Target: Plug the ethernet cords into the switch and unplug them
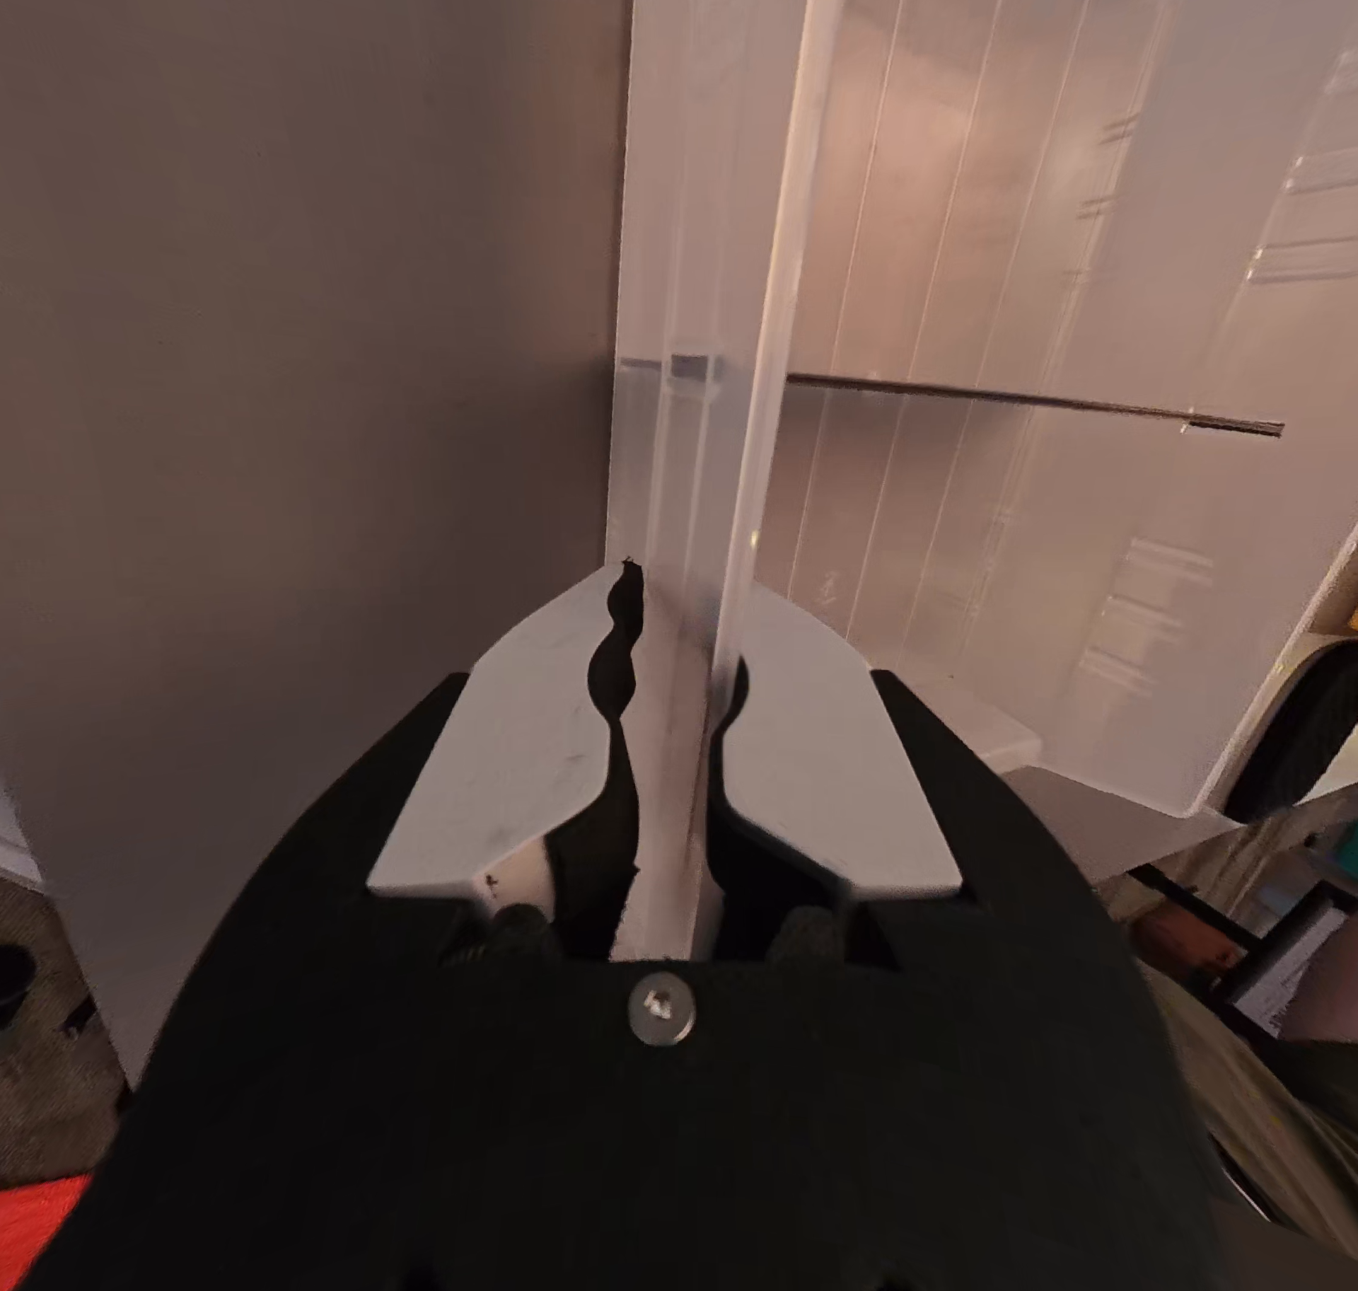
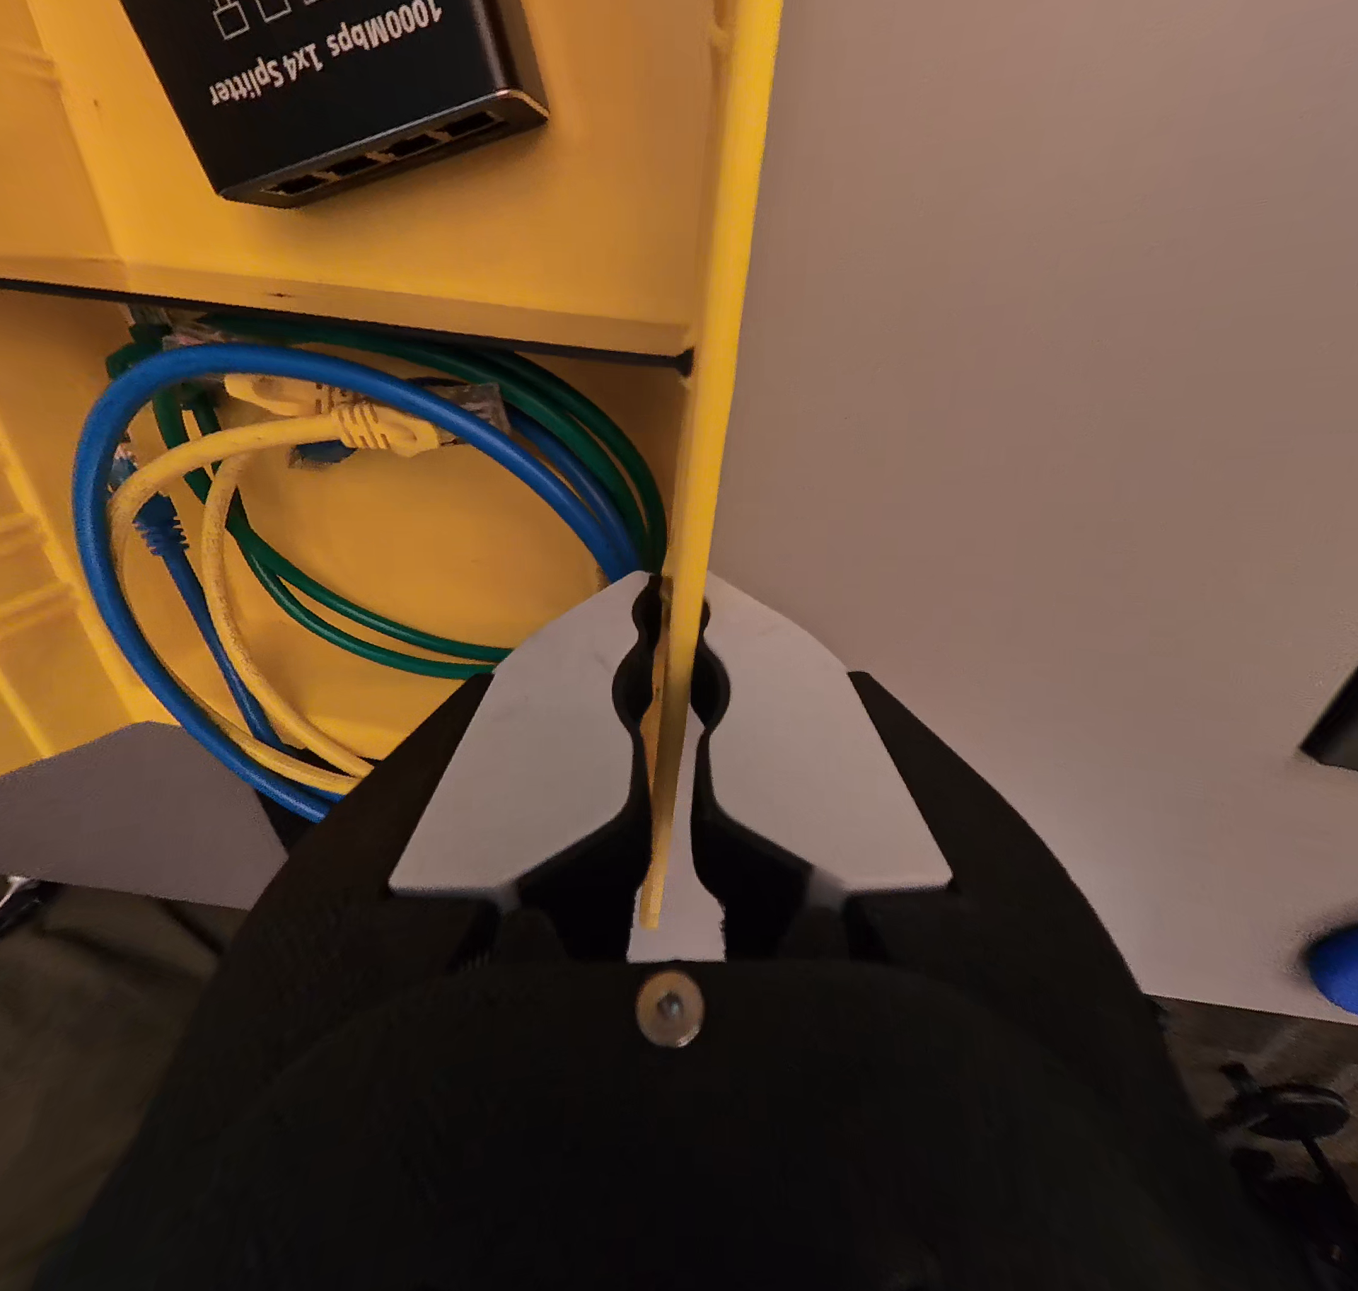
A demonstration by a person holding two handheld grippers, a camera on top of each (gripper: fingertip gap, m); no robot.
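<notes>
A black switch (image 2: 331,58) with a row of empty ports (image 2: 382,153) lies in the upper compartment of a yellow case (image 2: 514,256). Below a divider, a blue cord (image 2: 95,521), a green cord (image 2: 632,462) and a yellow cord (image 2: 220,594) lie coiled, all unplugged; a yellow plug (image 2: 375,429) rests on top. My right gripper (image 2: 680,583) is shut on the case's right wall (image 2: 724,300). My left gripper (image 1: 691,587) is shut on the edge (image 1: 771,374) of the case's clear plastic lid (image 1: 1029,300), which stands open.
The case sits on a pale grey table (image 2: 1065,374), which also shows in the left wrist view (image 1: 294,300). A blue object (image 2: 1334,969) and a black one (image 2: 1330,741) sit at the table's right edge. A red patch (image 1: 37,1211) lies on the carpet. The gap from one gripper's tips to the other's is roughly 85 centimetres.
</notes>
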